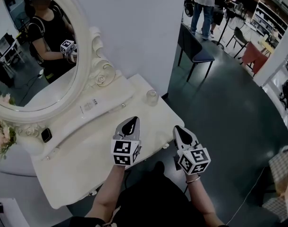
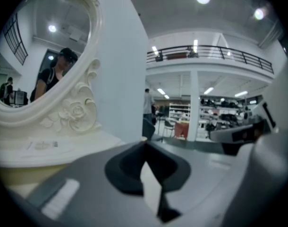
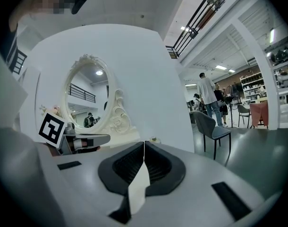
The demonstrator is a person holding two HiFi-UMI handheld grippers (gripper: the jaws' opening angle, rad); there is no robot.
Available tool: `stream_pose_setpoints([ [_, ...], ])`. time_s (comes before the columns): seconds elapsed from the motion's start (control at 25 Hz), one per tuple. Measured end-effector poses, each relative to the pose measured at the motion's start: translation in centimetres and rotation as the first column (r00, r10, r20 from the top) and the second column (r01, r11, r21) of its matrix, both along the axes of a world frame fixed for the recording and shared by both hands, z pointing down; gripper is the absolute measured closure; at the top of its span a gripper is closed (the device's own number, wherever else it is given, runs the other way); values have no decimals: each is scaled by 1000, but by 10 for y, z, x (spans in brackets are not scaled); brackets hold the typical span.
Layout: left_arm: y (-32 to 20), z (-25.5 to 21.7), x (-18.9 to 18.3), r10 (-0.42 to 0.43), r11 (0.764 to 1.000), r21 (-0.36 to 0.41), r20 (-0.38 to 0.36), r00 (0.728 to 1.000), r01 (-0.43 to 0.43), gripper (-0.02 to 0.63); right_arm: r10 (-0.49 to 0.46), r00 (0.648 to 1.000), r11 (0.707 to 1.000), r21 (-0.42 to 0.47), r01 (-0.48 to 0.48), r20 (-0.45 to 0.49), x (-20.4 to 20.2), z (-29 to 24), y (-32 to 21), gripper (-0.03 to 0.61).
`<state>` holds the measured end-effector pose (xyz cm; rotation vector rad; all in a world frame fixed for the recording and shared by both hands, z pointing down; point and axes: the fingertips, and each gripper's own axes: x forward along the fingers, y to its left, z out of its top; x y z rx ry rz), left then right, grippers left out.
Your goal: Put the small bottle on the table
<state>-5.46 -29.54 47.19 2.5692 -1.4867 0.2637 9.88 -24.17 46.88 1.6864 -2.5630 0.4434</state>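
Observation:
A small clear bottle (image 1: 152, 97) stands upright on the white dressing table (image 1: 82, 164), near its back right corner by the wall. My left gripper (image 1: 132, 121) hovers over the table's front right part, shut, with nothing between its jaws. My right gripper (image 1: 180, 129) is beside it over the table's right edge, also shut and empty. In the right gripper view the bottle (image 3: 155, 140) peeks just past the closed jaws, and the left gripper (image 3: 85, 141) shows at the left. Neither gripper touches the bottle.
An oval mirror (image 1: 38, 56) in an ornate white frame stands at the table's back left. A small black device (image 1: 46, 135) lies under it, with pink flowers (image 1: 2, 136) at the far left. A dark chair (image 1: 196, 51) and standing people (image 1: 205, 4) are beyond on the grey floor.

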Motion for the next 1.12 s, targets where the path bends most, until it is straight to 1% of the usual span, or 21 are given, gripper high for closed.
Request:
stream_pose_setpoints([
  [0.4, 19, -7, -11, 13, 1000, 16, -19, 1000, -12, 607, -11, 1000, 999, 30, 11, -20, -10, -8, 9, 574],
  [0.72, 22, -9, -16, 8, 1000, 28, -24, 1000, -8, 607, -9, 1000, 999, 42, 10, -29, -14, -10, 10, 575],
  [1.12, 23, -8, -9, 11, 1000, 22, -21, 1000, -10, 607, -2, 1000, 999, 40, 4, -29, -8, -10, 10, 574],
])
